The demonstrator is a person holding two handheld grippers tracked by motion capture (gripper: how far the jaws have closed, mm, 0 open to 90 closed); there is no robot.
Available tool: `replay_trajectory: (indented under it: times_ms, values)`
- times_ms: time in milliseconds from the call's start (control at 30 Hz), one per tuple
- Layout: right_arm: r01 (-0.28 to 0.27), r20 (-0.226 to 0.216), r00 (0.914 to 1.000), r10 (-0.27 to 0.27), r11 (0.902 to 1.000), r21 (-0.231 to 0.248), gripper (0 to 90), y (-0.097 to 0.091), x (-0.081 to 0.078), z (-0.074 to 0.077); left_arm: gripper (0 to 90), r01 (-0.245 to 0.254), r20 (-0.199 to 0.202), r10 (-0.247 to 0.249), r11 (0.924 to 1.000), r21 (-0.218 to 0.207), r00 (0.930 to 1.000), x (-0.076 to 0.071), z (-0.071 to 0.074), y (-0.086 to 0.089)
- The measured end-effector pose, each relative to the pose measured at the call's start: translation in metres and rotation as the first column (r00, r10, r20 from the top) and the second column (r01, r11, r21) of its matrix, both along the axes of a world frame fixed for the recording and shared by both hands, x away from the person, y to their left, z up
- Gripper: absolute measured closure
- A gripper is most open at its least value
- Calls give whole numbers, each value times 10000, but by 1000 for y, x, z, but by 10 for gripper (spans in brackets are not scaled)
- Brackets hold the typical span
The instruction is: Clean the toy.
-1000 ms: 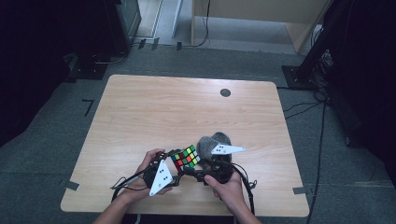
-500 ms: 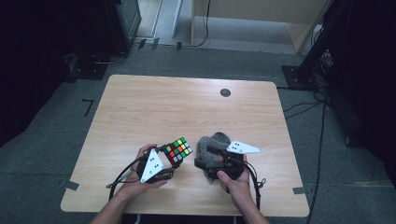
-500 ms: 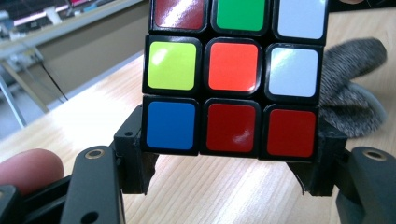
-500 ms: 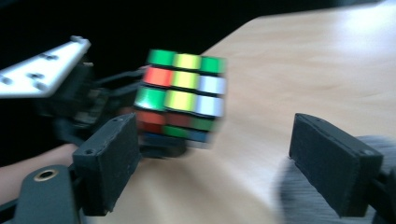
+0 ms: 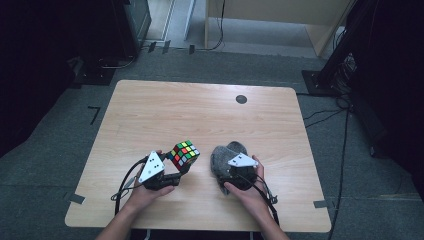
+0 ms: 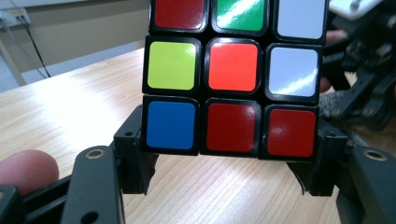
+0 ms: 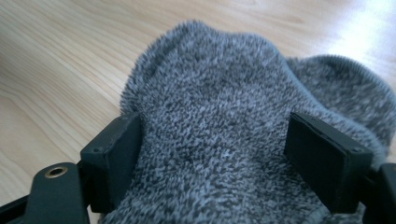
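The wooden table [image 5: 165,115] carries a grey knitted sock [image 5: 226,156] near its front edge, bunched in a soft heap, and the right gripper [image 7: 212,161] straddles it with a jaw at each flank, the jaws having just been closing a little on the wool. Just left of the sock and apart from it, the left gripper [image 6: 224,163] pinches a scrambled puzzle cube [image 5: 183,153] by its lower edge, holding it tilted above the tabletop.
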State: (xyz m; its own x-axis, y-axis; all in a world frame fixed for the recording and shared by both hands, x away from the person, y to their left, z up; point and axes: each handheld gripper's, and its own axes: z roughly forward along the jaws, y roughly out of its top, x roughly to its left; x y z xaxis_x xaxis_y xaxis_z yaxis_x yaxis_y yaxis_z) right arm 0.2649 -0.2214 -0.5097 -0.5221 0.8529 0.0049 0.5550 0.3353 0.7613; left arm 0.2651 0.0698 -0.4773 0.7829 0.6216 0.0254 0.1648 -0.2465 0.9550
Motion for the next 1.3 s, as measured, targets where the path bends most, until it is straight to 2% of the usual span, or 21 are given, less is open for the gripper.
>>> replay_trajectory:
  times_ms: [100, 167, 300, 500, 633, 800, 900, 1000, 1133, 1233, 1300]
  values:
    - [71, -77, 9999, -74, 9993, -367, 195, 0, 1, -4, 338, -81, -215, 80, 9999, -84, 9997, 1, 1, 1]
    - [41, -188, 9998, -46, 9996, -294, 191, 0, 2, -5, 338, -195, -244, 196, 9998, 59, 9995, 1, 1, 0]
    - [43, -294, 9996, -44, 10000, -41, 159, -3, 4, -11, 338, -192, -348, 193, 9998, 43, 9992, 1, 1, -2]
    - [53, -157, 9999, -53, 10000, 16, 150, -3, 4, -13, 337, -164, -415, 166, 9998, 65, 9990, 1, 0, -2]
    - [60, -167, 9998, -60, 10000, 6, 150, -3, 4, -13, 338, -234, -566, 226, 9996, -127, 9981, 2, -1, -1]
    - [65, -167, 9998, -65, 10000, 0, 155, -2, 4, -13, 338, -176, -535, 156, 9992, -356, 9984, 0, 1, 1]
    - [-80, -278, 9996, 83, 9999, 131, 200, -3, 4, -13, 338, -355, -619, 330, 9985, -413, 9975, 0, 2, 0]
    - [-112, -195, 9997, 116, 9998, 179, 289, -3, 3, -13, 338, -365, -586, 334, 9979, -532, 9977, 0, 6, -2]
    - [-67, -159, 9998, 70, 9997, 224, 383, -4, 4, -12, 339, -604, -841, 520, 9931, -1001, 9951, 3, 11, -4]
    - [-130, -412, 9991, 139, 9997, 221, 471, -8, 9, -9, 338, -695, -805, 612, 9920, -1050, 9949, 4, 14, -8]
    - [16, -523, 9986, 1, 9995, 318, 510, -10, 11, -8, 339, -870, -890, 766, 9890, -1197, 9931, 3, 14, -10]
